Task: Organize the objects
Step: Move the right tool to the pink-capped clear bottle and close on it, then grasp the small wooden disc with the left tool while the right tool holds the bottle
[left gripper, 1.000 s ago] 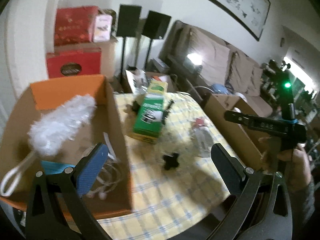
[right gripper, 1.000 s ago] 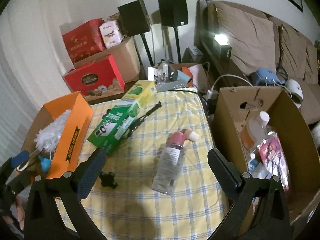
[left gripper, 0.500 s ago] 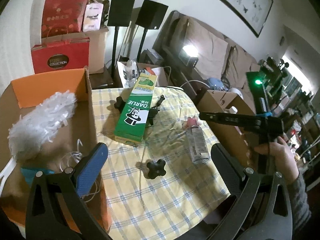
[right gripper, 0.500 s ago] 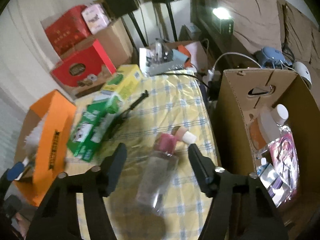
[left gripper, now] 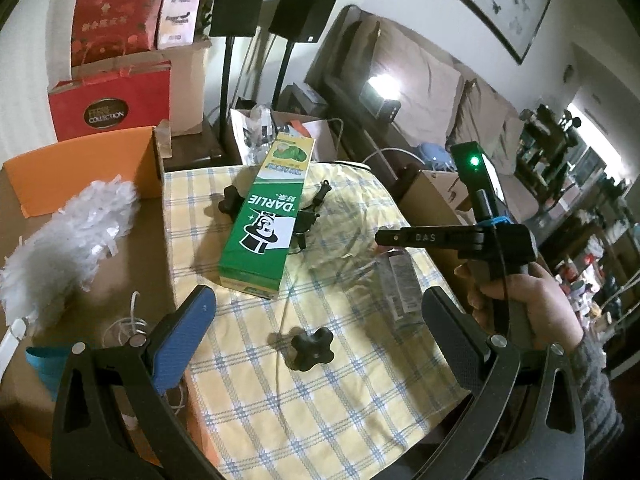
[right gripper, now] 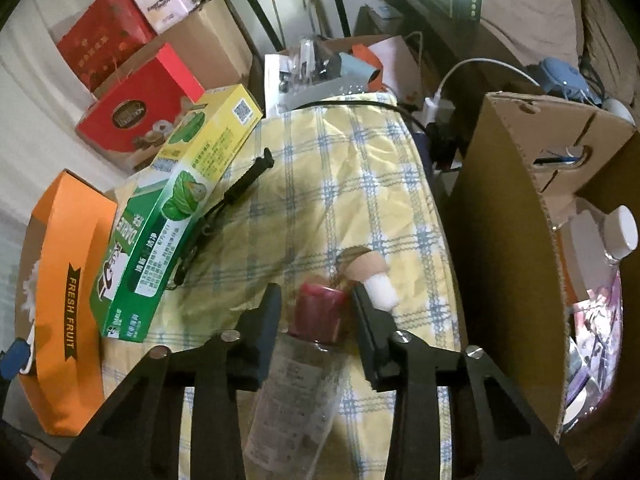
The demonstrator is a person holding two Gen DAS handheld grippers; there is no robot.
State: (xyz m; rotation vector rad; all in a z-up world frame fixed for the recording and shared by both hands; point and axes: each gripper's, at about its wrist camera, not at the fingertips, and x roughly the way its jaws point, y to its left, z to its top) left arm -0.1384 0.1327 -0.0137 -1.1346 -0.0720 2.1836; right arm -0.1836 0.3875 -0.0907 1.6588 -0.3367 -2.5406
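Note:
A clear bottle with a pink cap (right gripper: 298,376) lies on the yellow checked tablecloth (right gripper: 360,184). My right gripper (right gripper: 316,304) is lowered over it, its jaws partly closed on either side of the pink cap with small gaps. The bottle also shows in the left wrist view (left gripper: 400,288), under the right gripper (left gripper: 384,236). My left gripper (left gripper: 316,320) is open and empty above the table's near edge, over a black knob (left gripper: 312,350). A green Darlie toothpaste box (left gripper: 266,220) lies mid-table.
An orange box (left gripper: 84,168) at the left holds a white duster (left gripper: 64,236) and cords. A brown cardboard box (right gripper: 516,240) at the right holds bottles and packets. A black tripod-like stick (right gripper: 244,180) lies beside the green box. A small tan-and-white object (right gripper: 370,272) lies by the cap.
My right gripper came down over the bottle and its jaws narrowed around the pink cap. My left gripper swung away from the orange box toward the table's middle.

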